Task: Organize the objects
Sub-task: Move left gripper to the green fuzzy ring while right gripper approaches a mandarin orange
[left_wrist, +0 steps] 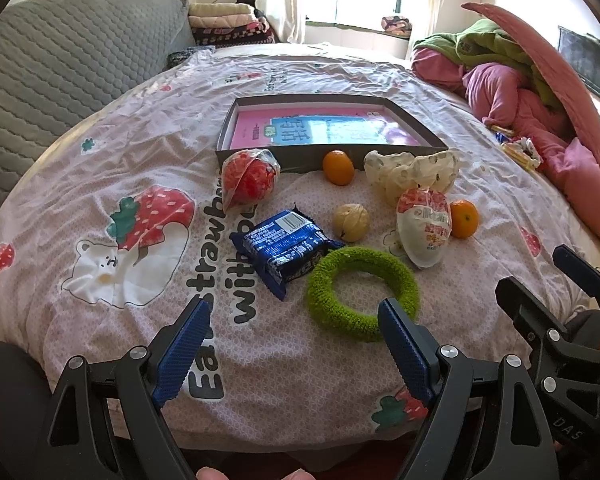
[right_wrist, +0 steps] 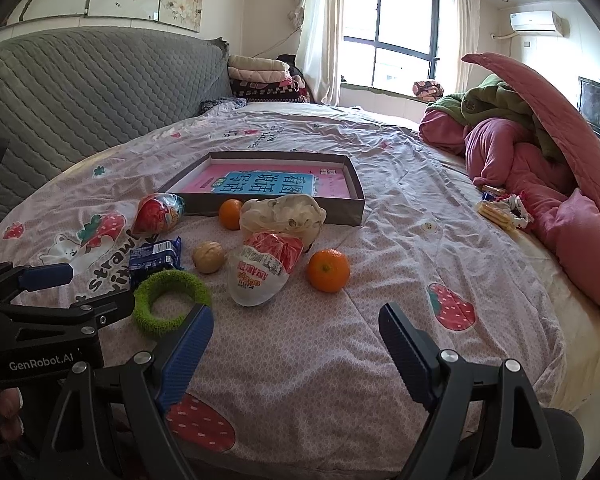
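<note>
Both grippers are wide open with nothing in them. The left gripper (left_wrist: 294, 344) has its blue ribbed fingers (left_wrist: 182, 354) spread over the strawberry-print bedsheet (left_wrist: 100, 152), and the right-hand pad sits just in front of a fuzzy green ring (left_wrist: 362, 292). The right gripper (right_wrist: 296, 350) is spread the same way over bare sheet.

Past the ring there's a shiny blue snack packet (left_wrist: 286, 246) touching it, a tan walnut (left_wrist: 351, 222), and a white and red sealed food pouch (left_wrist: 423, 226) with a small orange mandarin (left_wrist: 464, 218) tucked beside it. Further back sit a red ball in a clear plastic bag (left_wrist: 248, 178), a second mandarin (left_wrist: 338, 167) and a crumpled cream plastic bag (left_wrist: 412, 172), all lined up just in front of a shallow grey cardboard box (left_wrist: 260, 158) with a pink and blue booklet (left_wrist: 320, 130) lying inside.
</note>
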The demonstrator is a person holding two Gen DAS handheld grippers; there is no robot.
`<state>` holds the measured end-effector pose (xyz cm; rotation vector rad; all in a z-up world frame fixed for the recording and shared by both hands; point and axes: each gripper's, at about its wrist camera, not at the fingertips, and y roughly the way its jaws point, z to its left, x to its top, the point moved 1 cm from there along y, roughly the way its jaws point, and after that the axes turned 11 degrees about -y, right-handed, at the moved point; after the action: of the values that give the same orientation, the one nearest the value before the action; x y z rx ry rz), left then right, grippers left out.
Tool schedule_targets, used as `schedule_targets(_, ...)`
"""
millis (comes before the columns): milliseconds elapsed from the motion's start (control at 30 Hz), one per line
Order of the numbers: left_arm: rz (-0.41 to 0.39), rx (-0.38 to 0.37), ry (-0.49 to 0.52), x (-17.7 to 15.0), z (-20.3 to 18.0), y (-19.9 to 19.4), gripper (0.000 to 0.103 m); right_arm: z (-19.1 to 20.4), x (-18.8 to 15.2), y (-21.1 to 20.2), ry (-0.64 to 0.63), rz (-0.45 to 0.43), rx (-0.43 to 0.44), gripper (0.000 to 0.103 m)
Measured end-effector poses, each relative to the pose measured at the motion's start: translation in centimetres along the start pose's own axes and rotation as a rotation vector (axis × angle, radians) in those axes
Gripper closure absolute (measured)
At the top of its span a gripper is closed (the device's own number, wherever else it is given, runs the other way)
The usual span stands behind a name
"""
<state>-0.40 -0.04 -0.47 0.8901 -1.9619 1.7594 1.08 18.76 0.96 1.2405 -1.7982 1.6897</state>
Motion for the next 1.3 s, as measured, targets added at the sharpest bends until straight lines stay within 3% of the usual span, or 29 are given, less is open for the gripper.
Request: schedule_targets(1300,0.064,-0.015,-0.019,0.2,0.3,2.4,0.016,-1.7,-0.7,0.7,0.009,0.015,-0.035,0.018)
